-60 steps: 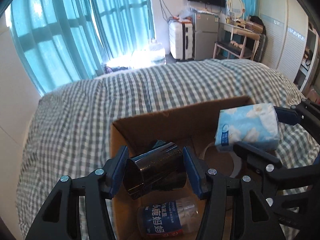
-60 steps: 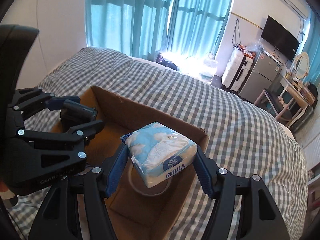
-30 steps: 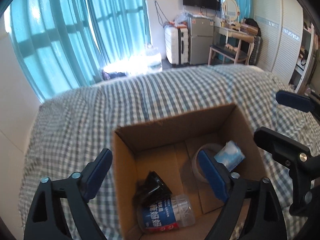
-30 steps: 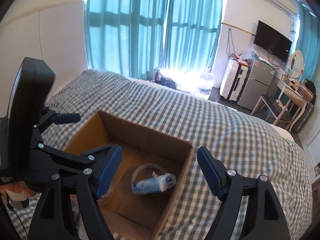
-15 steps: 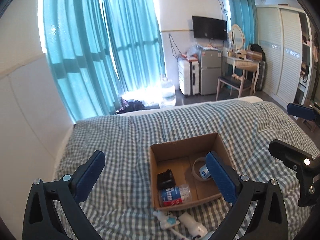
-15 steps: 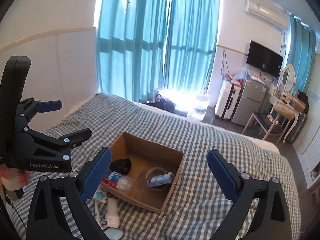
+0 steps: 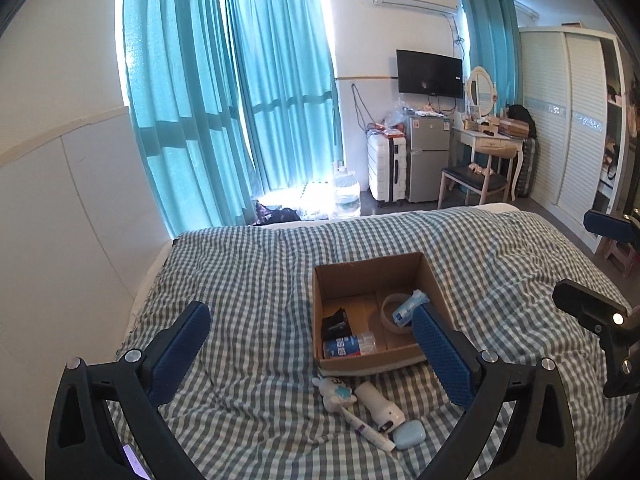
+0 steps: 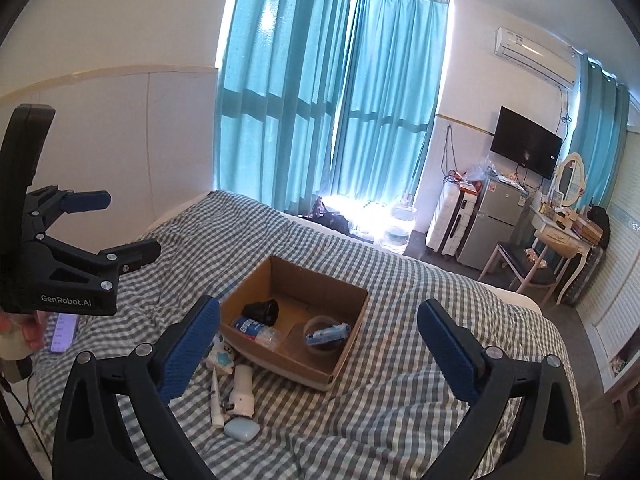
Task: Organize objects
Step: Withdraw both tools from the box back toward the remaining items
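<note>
Cardboard box (image 7: 374,354) on the checked bed (image 7: 248,280), both tools held high above it.
Left gripper (image 7: 316,350) and right gripper (image 8: 320,346) gape wide, holding and touching nothing.

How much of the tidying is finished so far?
Four things lie in the cardboard box: black pouch, water bottle, tape ring, tissue pack. Both hand-held grippers, left and right, are open and empty. Plush toy, tube, white bottle and blue case remain outside.

Black gripper (image 8: 318,352) frames, blue ribbed pads (image 8: 188,346), silver screws.
</note>
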A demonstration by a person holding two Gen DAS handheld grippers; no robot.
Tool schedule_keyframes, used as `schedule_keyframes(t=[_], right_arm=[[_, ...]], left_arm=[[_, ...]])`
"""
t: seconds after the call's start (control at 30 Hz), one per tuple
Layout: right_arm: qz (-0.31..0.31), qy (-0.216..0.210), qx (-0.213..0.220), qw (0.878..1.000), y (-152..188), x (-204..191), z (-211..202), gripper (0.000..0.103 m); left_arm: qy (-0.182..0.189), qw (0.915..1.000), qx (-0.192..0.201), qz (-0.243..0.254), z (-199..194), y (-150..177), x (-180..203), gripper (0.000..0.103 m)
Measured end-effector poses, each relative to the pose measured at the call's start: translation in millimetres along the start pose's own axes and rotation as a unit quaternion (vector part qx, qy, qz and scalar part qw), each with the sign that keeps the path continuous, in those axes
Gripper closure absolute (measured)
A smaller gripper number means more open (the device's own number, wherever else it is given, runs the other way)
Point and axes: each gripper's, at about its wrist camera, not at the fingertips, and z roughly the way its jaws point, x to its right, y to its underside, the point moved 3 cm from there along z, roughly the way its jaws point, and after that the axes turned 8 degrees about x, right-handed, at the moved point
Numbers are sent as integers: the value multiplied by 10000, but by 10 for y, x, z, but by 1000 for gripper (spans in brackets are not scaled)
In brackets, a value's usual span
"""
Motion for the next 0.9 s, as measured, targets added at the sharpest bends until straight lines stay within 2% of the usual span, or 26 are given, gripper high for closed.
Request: schedule_keyframes(t=[0.13,0.3,0.43,0.67,0.9], right_arm=[[-106,-29,-106,9999,192,-84,-52,4],[15,-150,-360,9992,507,-144,98,4],[177,-314,-599,9976,772,-188,316,4],[242,-582,-1165,9912,1264,-322,868,4],[395,-876,-1871,9776,1848,-501,1374,4]], left_arm=[[9,9999,-71,-107,-81,225,32,0],[-55,9992,-272,-276,-6,555,82,0],[-118,9980,-502,-379,192,859,57,0],[-269,9915,-1156,-531,713,1482,39,0],[-343,9841,-1699,-378,1054,2003,63,0]])
